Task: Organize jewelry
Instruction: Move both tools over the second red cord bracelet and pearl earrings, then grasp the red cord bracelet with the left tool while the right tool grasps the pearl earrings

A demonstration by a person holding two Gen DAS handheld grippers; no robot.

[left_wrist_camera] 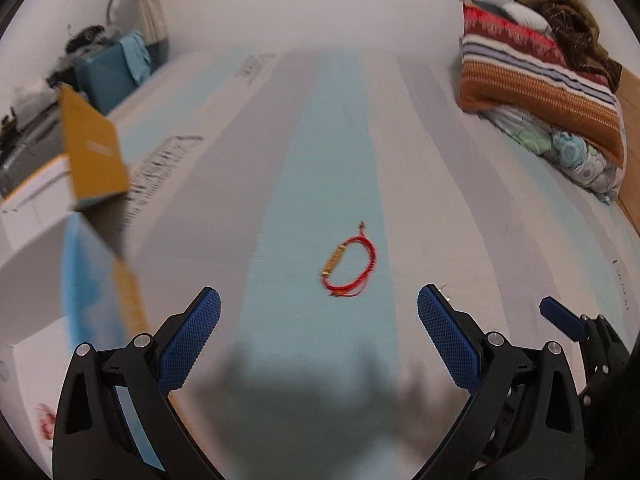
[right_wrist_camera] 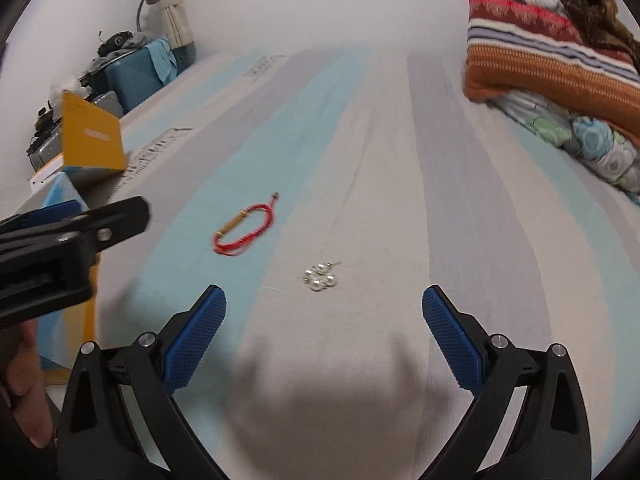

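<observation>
A red cord bracelet with a gold tube bead (left_wrist_camera: 347, 266) lies on the striped bed sheet, just ahead of my left gripper (left_wrist_camera: 319, 312), which is open and empty. The bracelet also shows in the right wrist view (right_wrist_camera: 245, 230), to the left. A small cluster of silver pearl-like earrings (right_wrist_camera: 320, 275) lies just ahead of my right gripper (right_wrist_camera: 324, 312), which is open and empty. An open box with a yellow lid (left_wrist_camera: 94, 152) stands at the left, and shows in the right wrist view (right_wrist_camera: 91, 141) too.
Folded striped blankets and a floral quilt (left_wrist_camera: 548, 80) are piled at the far right of the bed. A teal suitcase (left_wrist_camera: 108, 76) and clutter stand beyond the bed's left edge. The left gripper's body (right_wrist_camera: 60, 248) crosses the left side of the right wrist view.
</observation>
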